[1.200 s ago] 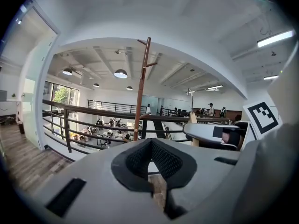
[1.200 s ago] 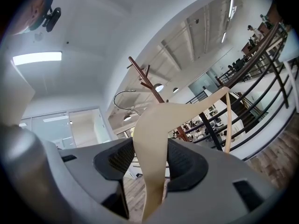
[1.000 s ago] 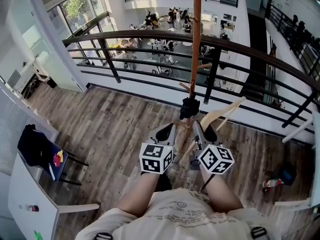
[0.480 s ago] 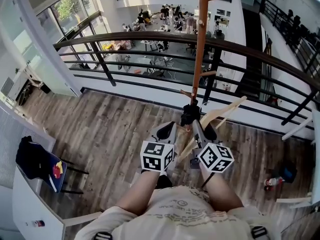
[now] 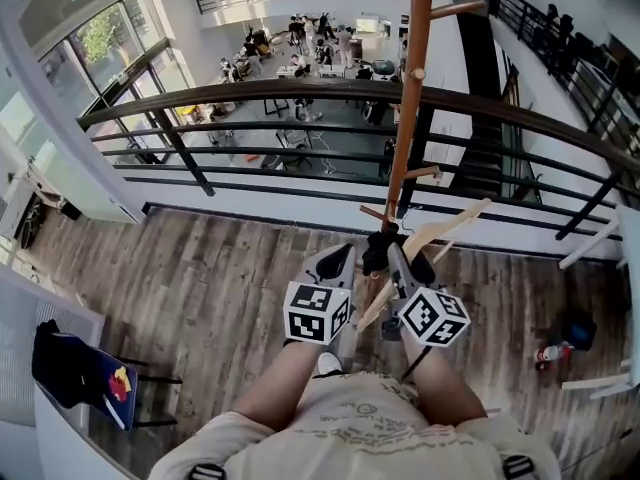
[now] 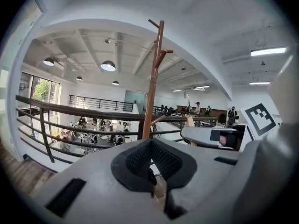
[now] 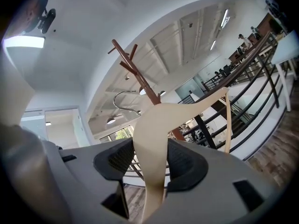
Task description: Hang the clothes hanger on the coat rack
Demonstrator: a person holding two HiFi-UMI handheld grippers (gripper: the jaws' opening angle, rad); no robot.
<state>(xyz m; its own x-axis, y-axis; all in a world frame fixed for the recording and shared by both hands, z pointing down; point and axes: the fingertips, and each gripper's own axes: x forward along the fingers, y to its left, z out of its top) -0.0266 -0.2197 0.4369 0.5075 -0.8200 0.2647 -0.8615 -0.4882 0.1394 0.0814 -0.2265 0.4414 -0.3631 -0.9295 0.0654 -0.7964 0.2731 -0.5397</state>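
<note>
Pale wooden clothes hanger (image 7: 152, 139) sits clenched between the pads of the right tool (image 5: 400, 260), just right of centre in the head view. Its arm slants toward the upper right, close beside the brown coat rack (image 5: 405, 118) pole, on no peg. The left tool (image 6: 152, 167), just beside the right one, has its jaws pressed together on nothing. A dark railing (image 5: 250, 93) runs behind both.

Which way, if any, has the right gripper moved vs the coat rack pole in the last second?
Yes: toward it. In the head view the gap between the right gripper and the lower peg on the coat rack pole has shrunk.
</note>
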